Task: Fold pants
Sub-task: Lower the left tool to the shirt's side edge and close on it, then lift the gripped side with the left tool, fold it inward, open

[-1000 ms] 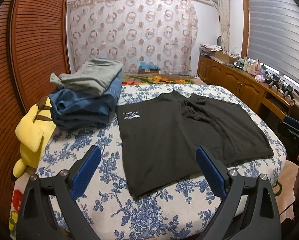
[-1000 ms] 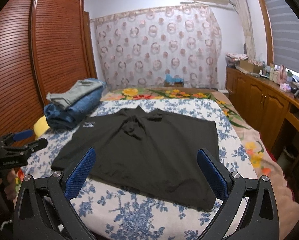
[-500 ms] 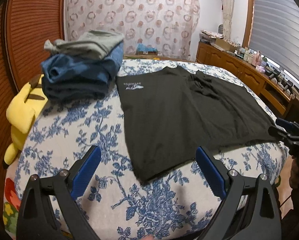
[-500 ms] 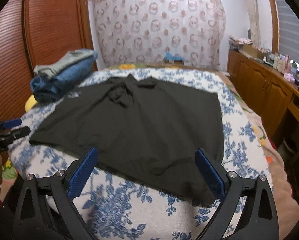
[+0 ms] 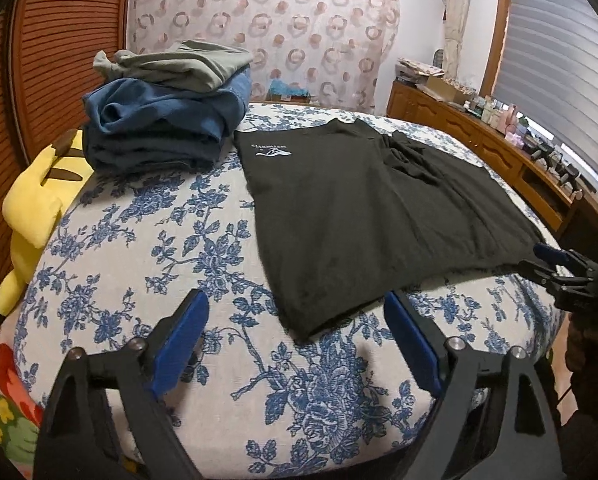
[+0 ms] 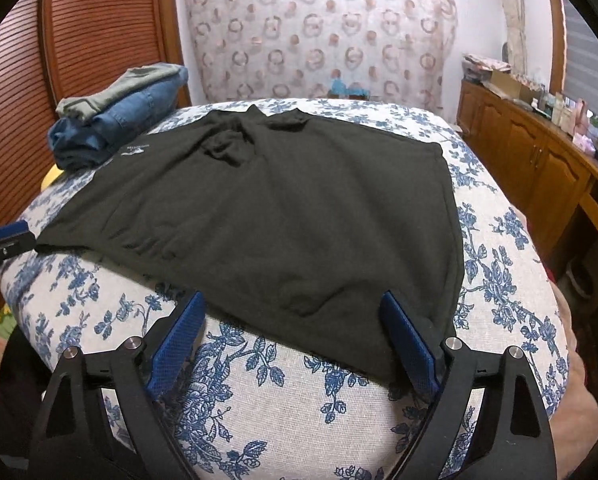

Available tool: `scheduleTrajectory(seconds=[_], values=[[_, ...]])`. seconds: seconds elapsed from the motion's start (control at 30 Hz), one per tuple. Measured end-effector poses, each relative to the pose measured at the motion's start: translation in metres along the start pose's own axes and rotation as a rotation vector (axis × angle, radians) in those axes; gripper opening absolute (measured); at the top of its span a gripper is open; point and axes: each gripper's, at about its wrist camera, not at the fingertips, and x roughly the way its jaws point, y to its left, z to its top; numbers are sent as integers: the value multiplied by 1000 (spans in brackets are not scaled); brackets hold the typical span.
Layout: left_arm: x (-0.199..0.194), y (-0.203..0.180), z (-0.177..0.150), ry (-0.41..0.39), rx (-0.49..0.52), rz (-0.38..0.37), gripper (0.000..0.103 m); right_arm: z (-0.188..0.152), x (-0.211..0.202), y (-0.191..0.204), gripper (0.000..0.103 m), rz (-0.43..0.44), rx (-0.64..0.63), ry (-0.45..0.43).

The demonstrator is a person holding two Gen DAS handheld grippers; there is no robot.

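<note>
Both tongs, left (image 5: 295,338) and right (image 6: 293,336), stood wide, jaws just closing, empty. Each needed to pinch the pants' (image 6: 283,216) hem corner just ahead, not the bed (image 5: 139,240) cover.

We can't read the small white logo (image 5: 271,152) on the black pants (image 5: 363,216), it's too tiny. The yellow plush toy (image 5: 35,204) is half hidden behind the bed's edge, and the countertop clutter (image 5: 495,110) stays too small to identify.
</note>
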Motion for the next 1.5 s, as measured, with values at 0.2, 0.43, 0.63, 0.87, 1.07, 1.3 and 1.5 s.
scheduleTrajectory(seconds=[0.2, 0.43, 0.63, 0.87, 1.07, 1.3, 1.5], values=[[-9, 9, 2, -36, -54, -33, 67, -1, 0, 0, 91, -4, -11, 1], [3, 6, -3, 11, -41, -45, 42, -2, 2, 4, 91, -29, -39, -3], [6, 0, -4, 18, -12, -22, 42, -2, 2, 4, 91, -29, -38, -4], [7, -1, -4, 17, 4, -41, 15, -2, 1, 4, 91, -28, -27, -15], [4, -2, 2, 13, -4, -87, 4, 0, 1, 3, 91, -22, -25, -18], [-6, -17, 24, -23, 26, -141, 1, 2, -2, -5, 89, 12, 14, -24], [-6, -43, 49, -47, 79, -212, 1, 6, -11, -9, 88, 15, 18, -40]])
